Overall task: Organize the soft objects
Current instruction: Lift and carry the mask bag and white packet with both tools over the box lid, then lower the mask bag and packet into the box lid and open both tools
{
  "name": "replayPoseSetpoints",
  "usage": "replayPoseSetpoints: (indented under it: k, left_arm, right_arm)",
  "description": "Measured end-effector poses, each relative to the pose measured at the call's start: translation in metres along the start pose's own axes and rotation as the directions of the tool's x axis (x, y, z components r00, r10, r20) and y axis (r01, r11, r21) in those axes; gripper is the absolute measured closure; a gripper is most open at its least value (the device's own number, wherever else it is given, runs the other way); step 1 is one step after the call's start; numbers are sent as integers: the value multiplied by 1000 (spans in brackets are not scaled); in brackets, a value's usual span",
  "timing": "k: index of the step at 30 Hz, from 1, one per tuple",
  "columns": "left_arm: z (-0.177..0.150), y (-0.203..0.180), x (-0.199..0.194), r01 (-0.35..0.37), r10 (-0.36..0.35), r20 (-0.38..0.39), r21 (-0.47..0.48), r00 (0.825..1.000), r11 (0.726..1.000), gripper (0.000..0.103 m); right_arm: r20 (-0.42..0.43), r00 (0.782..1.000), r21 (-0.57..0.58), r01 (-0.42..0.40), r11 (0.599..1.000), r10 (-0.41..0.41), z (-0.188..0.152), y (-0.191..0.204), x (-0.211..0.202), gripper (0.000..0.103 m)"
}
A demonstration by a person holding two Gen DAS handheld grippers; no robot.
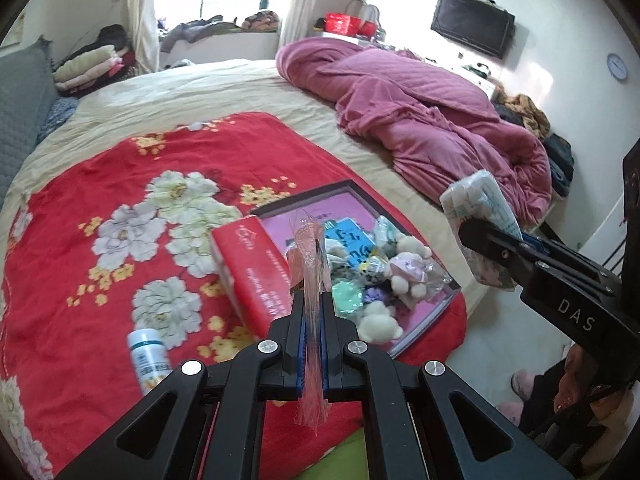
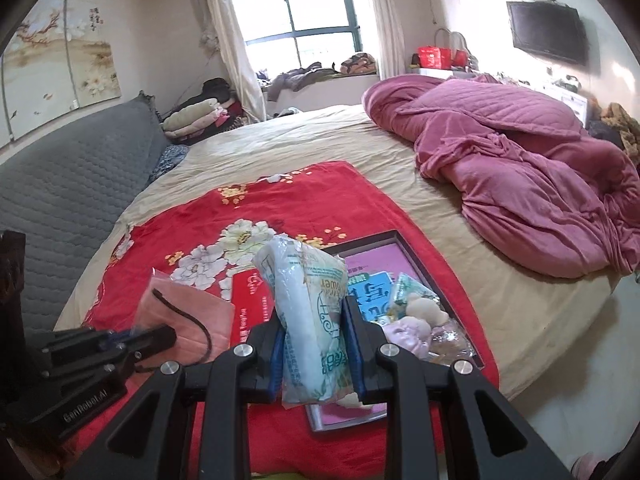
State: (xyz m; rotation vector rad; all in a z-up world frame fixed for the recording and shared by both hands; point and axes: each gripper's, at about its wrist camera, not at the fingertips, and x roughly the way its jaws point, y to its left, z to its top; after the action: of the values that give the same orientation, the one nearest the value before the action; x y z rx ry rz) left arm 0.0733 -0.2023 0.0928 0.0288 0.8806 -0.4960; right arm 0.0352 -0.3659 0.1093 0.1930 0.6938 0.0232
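My left gripper (image 1: 313, 300) is shut on a pink face mask in a clear wrapper (image 1: 310, 264), held above the red floral blanket (image 1: 120, 208); the mask also shows in the right wrist view (image 2: 184, 316). My right gripper (image 2: 314, 312) is shut on a pale tissue packet (image 2: 308, 300), also seen in the left wrist view (image 1: 476, 204) off the bed's edge. A dark-framed tray (image 1: 424, 316) on the blanket holds several small plush toys (image 1: 404, 272) and packets. A red tissue box (image 1: 252, 264) lies against its left side.
A white bottle (image 1: 148, 356) lies on the blanket at front left. A crumpled magenta quilt (image 1: 420, 112) fills the bed's right side. A grey headboard cushion (image 2: 68, 184) is at left. Folded clothes (image 2: 200, 118) are stacked beyond it. The floor (image 1: 504, 344) lies right of the bed.
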Motion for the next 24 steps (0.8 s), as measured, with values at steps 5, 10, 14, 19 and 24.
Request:
replayPoseSetpoints:
  k: [5,10,14,19,24]
  left_arm:
    - [7,-17,21,24,-24,-22,12,999,1000,98]
    - [13,-36,42,60,-59,-47,30,997,998,98]
    - [17,-53,63,89,-86,-73,48,994,995,98]
    - [20,-64,87,108,-102,-105,52,989,993,98]
    - [20,-69,109,97,-87,-129,68,988,993,98]
  right_arm:
    - [-11,1000,28,-3,1000,3,2,-20,7,77]
    - [-23,1000,35,0,999,1,7,-37,14,77]
    - [-30,1000,43,0,999,1,10,-49,20,77]
    - [-43,999,51,-3,999,5,16,-63,32,77]
    - [-65,998,46,0,999,3,17,-70,48,77]
